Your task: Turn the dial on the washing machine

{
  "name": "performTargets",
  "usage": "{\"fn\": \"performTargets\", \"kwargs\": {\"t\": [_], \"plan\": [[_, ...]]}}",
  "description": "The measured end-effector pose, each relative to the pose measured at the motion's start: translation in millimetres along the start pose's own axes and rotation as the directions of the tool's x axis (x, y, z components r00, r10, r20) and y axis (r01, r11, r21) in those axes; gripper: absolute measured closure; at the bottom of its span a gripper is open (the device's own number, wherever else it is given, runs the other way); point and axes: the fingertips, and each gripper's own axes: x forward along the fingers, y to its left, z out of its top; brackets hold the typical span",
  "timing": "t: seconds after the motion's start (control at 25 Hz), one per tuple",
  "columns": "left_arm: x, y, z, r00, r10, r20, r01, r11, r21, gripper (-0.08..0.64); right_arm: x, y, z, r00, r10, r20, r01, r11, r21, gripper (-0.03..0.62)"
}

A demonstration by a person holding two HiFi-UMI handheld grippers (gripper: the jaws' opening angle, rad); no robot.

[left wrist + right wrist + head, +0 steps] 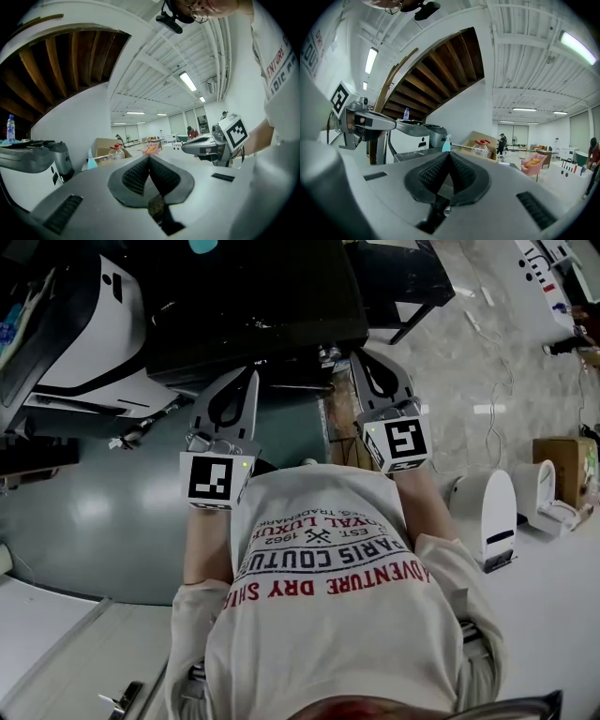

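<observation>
On the white short-sleeved T-shirt [319, 643], behind the fingers of the left gripper [250, 374] and right gripper [359, 353], upside-down print is read: "EST. 1962", "PARIS COUTU" and, in red, "ADVENTURE DRY SH".

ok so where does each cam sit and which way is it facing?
Head view: on the person's head, looking steeply down; shows the shirt, forearms, left gripper and right gripper.
Left gripper view: on the left gripper, looking along its shut jaws toward the cardboard box; right gripper and shirt at its right.
Right gripper view: on the right gripper, looking along its shut jaws, wooden beams above; left gripper at its left.
Shared: both gripper views see the cardboard box and the other gripper.
</observation>
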Motion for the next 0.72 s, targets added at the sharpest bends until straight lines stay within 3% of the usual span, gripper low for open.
{"fn": "performTargets", "kwargs": {"t": [0.44, 0.72], "plan": [[-5, 16, -1, 1.000, 0.027, 0.008, -0.027, 0.999, -0.027, 0.545, 0, 9, -3, 1.000, 0.019, -0.017, -0.019, 1.000, 0.015, 0.565], [-1, 17, -4, 1.000, 0.007, -0.001, -0.007, 1.000, -0.011, 0.545, 6, 11, -5, 0.999, 0.032, -0.025, -0.030, 0.998, 0.058, 0.565]]}}
